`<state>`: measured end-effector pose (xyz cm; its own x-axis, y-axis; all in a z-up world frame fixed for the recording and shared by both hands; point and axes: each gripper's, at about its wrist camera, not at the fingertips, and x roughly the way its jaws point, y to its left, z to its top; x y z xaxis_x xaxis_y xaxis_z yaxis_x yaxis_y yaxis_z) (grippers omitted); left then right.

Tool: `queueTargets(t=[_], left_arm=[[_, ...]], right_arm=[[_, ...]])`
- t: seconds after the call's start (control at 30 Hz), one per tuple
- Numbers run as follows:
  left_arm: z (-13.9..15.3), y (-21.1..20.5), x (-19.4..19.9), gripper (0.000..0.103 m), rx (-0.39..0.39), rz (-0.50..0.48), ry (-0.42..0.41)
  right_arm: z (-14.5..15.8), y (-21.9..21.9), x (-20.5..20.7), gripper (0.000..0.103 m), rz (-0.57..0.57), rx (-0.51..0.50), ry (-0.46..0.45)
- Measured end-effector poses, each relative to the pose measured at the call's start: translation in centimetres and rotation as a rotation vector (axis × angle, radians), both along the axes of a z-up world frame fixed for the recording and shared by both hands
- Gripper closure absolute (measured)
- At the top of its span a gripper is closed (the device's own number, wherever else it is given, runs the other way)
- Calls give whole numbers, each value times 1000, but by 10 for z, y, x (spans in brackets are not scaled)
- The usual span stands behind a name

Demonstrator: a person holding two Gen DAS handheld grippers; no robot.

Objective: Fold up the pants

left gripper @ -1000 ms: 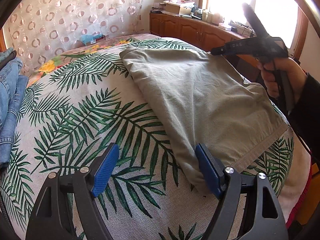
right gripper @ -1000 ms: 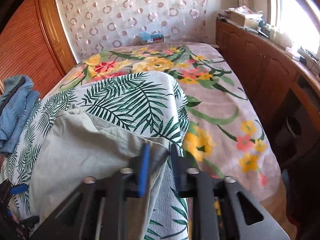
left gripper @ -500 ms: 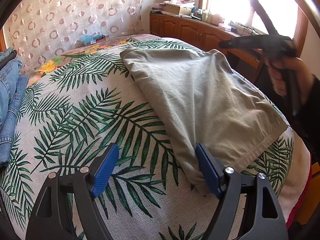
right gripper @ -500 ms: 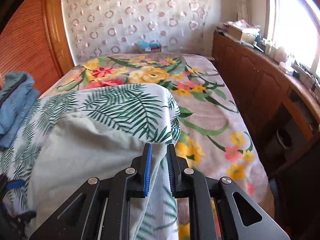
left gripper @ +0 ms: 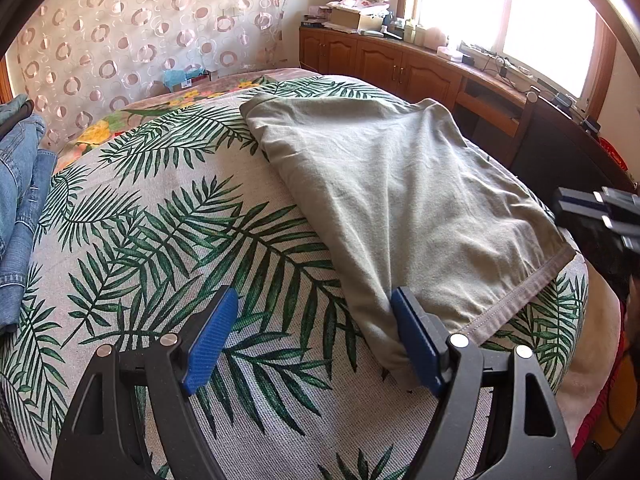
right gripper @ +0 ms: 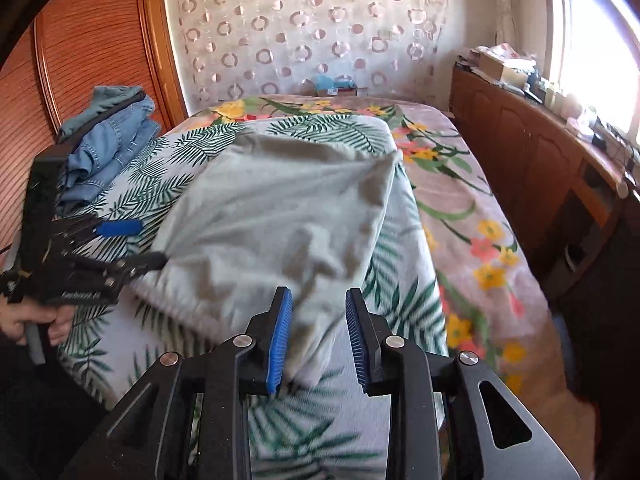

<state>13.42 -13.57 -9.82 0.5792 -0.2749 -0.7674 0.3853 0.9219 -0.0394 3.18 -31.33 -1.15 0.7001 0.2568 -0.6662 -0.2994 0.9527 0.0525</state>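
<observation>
Sizing up the soft sage-green cotton pants point(left gripper: 400, 200) lying folded on the palm-leaf printed bedspread point(left gripper: 160, 240).

My left gripper point(left gripper: 312, 340) is standing wide apart, its right pad touching the near hem corner; my right gripper point(right gripper: 318, 334) is hanging half-open over the other corner, clamping nothing. The cloth is looking light and limp, so I am judging the hem corners the best hold. Stacked blue denim jeans point(left gripper: 20, 200) are crowding the left; the bed's right edge is dropping off close by.
</observation>
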Motion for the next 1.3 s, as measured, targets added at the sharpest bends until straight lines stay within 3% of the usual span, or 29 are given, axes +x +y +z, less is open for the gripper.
queueTargets(t=[0.3,0.43,0.77,0.83,0.9,1.1,1.3], left_arm=[[1,1,-7,24,14,23,-8],[2,1,-10,24,17,20,-19],[6,9,-19,24,-14,21,-27],[8,11,-21,25,-28,16,-24],[10,10,-24,34,-36,2,-26],[8,4,-26,56,-72,-35,6],[4,-3,-29,58,-59,-56,19]], right_arm=[[-5,-3,-27,74,5,27,2],[-9,2,-25,95,15,5,-3],[-6,8,-33,96,13,-27,-12],[-4,7,-34,85,-6,-22,-17],[-4,6,-34,77,-23,-21,-29],[-5,3,-28,71,-52,44,-29],[-19,3,-19,70,-74,46,15]])
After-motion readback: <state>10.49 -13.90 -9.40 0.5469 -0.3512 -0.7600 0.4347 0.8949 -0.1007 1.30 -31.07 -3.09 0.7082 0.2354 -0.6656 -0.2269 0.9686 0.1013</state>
